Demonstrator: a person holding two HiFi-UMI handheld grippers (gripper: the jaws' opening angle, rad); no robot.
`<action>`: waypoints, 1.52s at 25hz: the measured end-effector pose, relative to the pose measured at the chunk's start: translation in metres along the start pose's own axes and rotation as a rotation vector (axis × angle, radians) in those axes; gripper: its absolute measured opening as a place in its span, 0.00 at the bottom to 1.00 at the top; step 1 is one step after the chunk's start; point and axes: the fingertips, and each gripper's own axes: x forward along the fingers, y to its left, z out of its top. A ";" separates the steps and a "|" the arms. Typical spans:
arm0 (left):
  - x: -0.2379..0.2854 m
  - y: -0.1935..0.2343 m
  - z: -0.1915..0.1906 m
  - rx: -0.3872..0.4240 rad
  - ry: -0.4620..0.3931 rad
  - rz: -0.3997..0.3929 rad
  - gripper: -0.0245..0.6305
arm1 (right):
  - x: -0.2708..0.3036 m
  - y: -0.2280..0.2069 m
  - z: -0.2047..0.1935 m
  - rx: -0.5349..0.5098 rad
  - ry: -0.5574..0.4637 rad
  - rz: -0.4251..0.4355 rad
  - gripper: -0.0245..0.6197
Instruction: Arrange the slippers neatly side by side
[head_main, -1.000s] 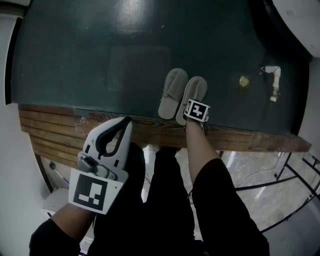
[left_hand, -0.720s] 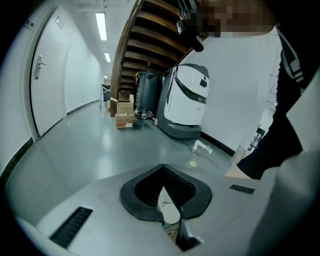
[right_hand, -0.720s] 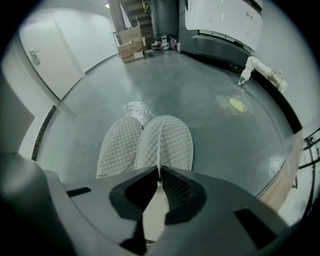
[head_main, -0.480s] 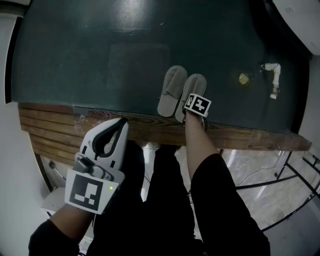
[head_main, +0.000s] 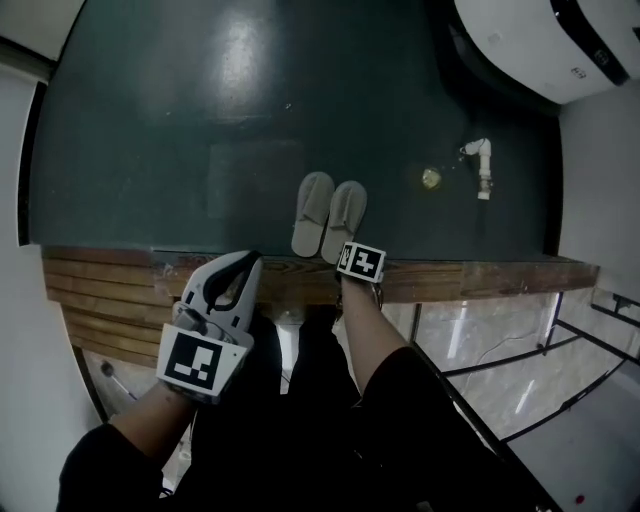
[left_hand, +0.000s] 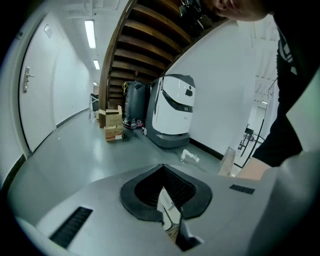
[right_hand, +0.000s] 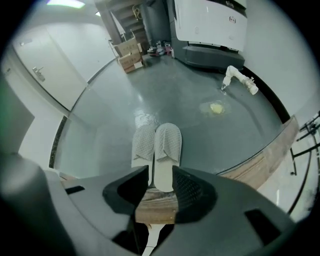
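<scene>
Right claw (right_hand: 160, 176) opening, jaws wide apart and gripping nothing; the right slipper (right_hand: 167, 150) heel lines up between the pads, untouched. Left claw (head_main: 243, 265) closed, empty, over the wooden step (head_main: 470, 278). Slippers (head_main: 328, 215) lie side by side, touching, on the dark floor (head_main: 150, 150) at its edge by the step. A second ago the right claw was closed at that heel; it's now backed off to the step.

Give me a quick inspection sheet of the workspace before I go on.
Surface: glossy dark green floor, wooden edge nearest the person.
Job's things: left slipper and right slipper side by side, touching.
Clutter: white pipe piece and yellowish spot, apart from the slippers.
Grippers: right gripper jaws opening, right slipper's heel between them, not pressed; left gripper shut, empty.
Cables: nothing seen.
Surroundings: white machine, cardboard boxes, staircase.
</scene>
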 end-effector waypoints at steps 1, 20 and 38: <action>-0.007 -0.005 0.009 0.012 -0.005 -0.010 0.04 | -0.018 0.007 -0.002 0.007 -0.008 0.019 0.23; -0.116 -0.077 0.091 0.087 -0.099 -0.127 0.04 | -0.361 0.104 -0.012 -0.137 -0.379 0.370 0.23; -0.188 -0.132 0.186 0.061 -0.319 -0.243 0.04 | -0.635 0.213 0.018 -0.605 -1.143 0.525 0.21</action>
